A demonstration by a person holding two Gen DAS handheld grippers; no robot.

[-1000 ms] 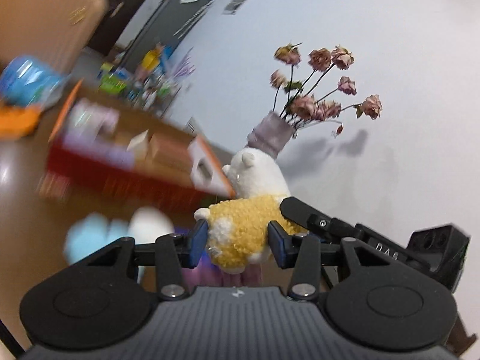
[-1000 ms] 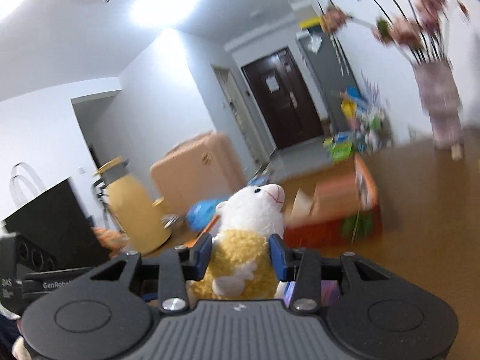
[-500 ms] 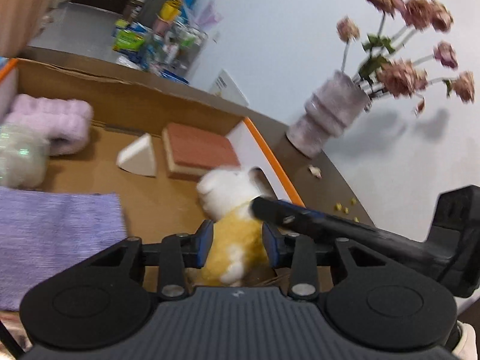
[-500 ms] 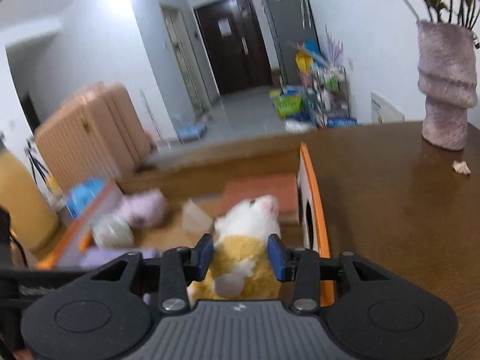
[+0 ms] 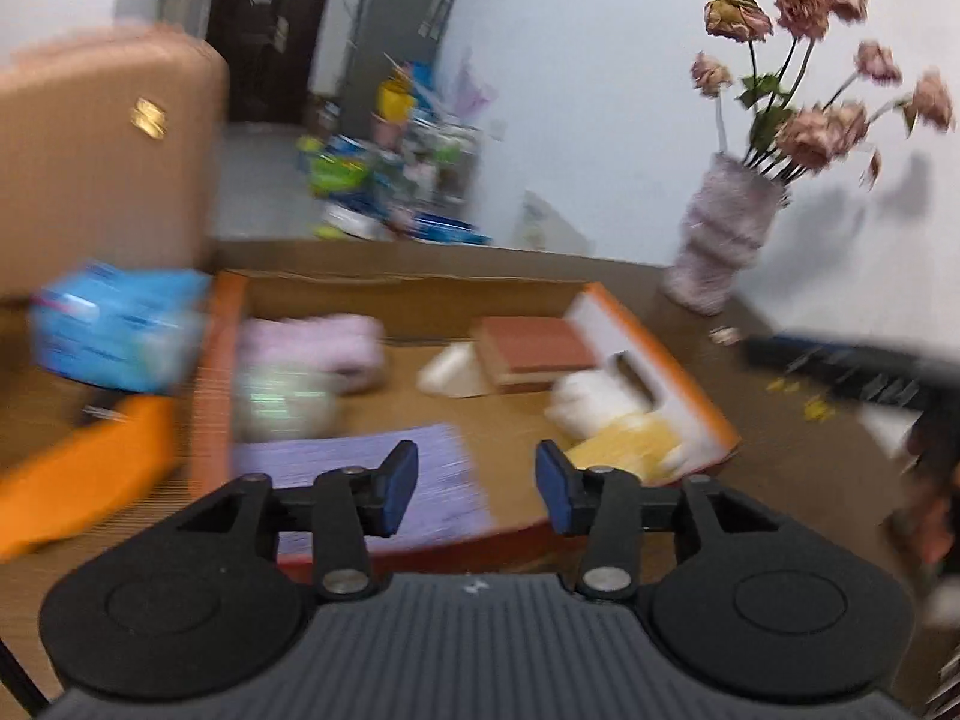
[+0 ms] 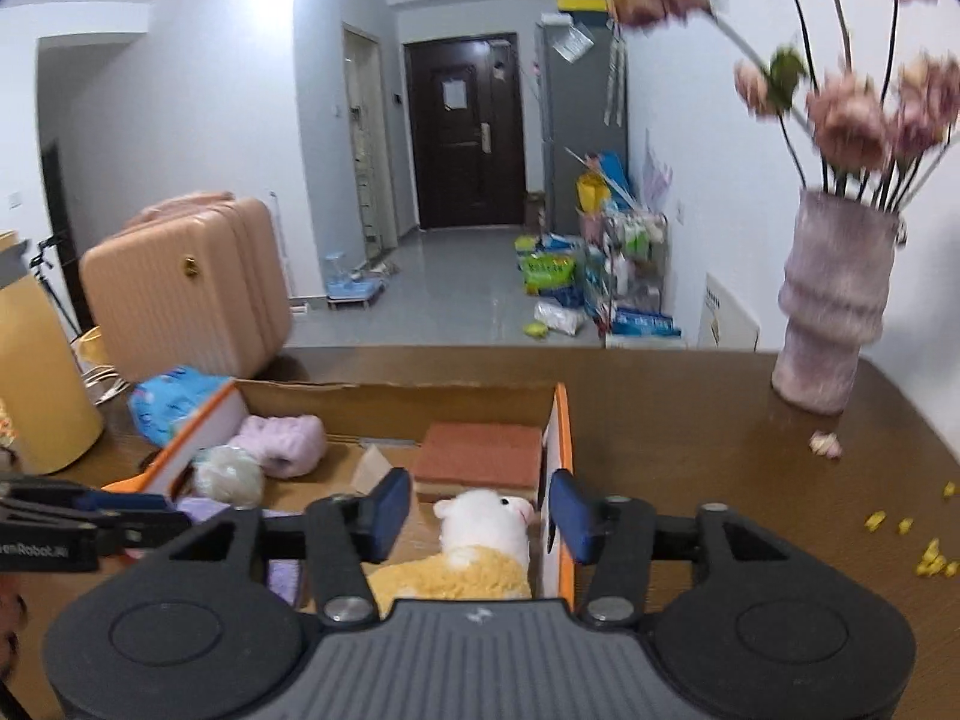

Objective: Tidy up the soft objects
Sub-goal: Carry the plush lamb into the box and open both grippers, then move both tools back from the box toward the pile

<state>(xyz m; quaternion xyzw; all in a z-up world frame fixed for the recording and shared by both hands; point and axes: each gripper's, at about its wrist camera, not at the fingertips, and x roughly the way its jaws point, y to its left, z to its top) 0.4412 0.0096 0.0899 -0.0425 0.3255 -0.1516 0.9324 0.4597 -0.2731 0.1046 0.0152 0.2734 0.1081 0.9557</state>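
Observation:
A white and yellow plush alpaca (image 5: 606, 420) (image 6: 480, 546) lies in the near right corner of an open cardboard box (image 5: 420, 294) (image 6: 396, 396) with orange sides. My left gripper (image 5: 477, 486) is open and empty, pulled back above the box's near edge. My right gripper (image 6: 480, 516) is open, its jaws apart either side of the alpaca's head and above it. In the box also lie a lilac cloth (image 5: 354, 468), a pink plush roll (image 5: 312, 348) (image 6: 282, 444), a pale ball (image 6: 228, 474), a white wedge (image 5: 450, 372) and a red-brown sponge block (image 5: 534, 348) (image 6: 480, 456).
A pink vase of dried roses (image 5: 726, 240) (image 6: 831, 312) stands on the brown table (image 6: 720, 450) right of the box. A blue packet (image 5: 114, 330) (image 6: 174, 396) and an orange item (image 5: 84, 474) lie left of it. A yellow container (image 6: 36, 372) stands far left. Petals litter the table (image 6: 930, 558).
Both grippers, shut on the alpaca earlier, have opened and let it go into the box's right corner. The left gripper has drawn back toward the box's near edge.

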